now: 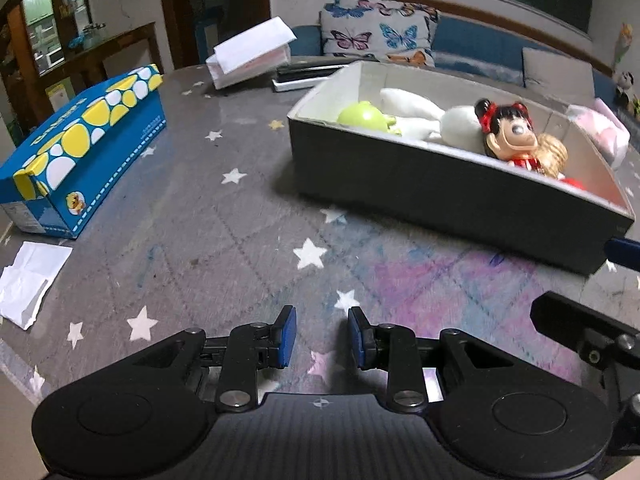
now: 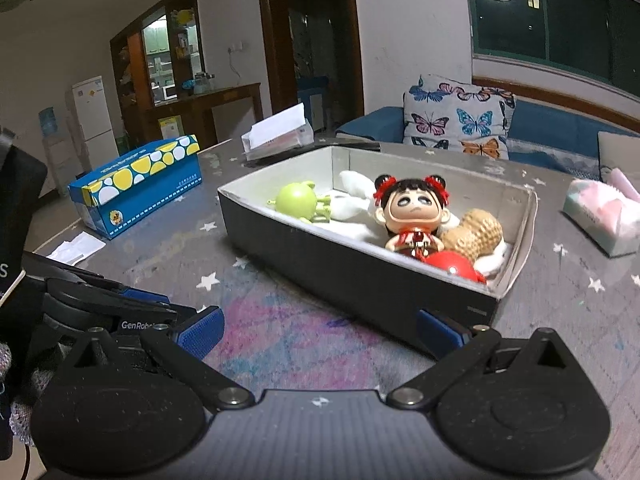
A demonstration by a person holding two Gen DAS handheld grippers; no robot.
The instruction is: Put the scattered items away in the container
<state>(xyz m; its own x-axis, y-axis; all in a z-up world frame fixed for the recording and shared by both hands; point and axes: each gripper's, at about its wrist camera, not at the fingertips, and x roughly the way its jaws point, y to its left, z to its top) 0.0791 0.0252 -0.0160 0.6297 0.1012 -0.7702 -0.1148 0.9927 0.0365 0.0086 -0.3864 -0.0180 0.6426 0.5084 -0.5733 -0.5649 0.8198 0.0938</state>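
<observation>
A dark box with a pale inside stands on the star-patterned table. In it lie a green round toy, a white plush, a doll with black hair and red bows, a peanut-shaped toy and a red round toy. My left gripper is open and empty, low over the table in front of the box. My right gripper is wide open and empty at the box's near corner.
A blue and yellow tissue box stands left. A white paper scrap lies near the left edge. A tissue pack with white sheets and a pink pack sit farther back. A sofa with a butterfly cushion is behind.
</observation>
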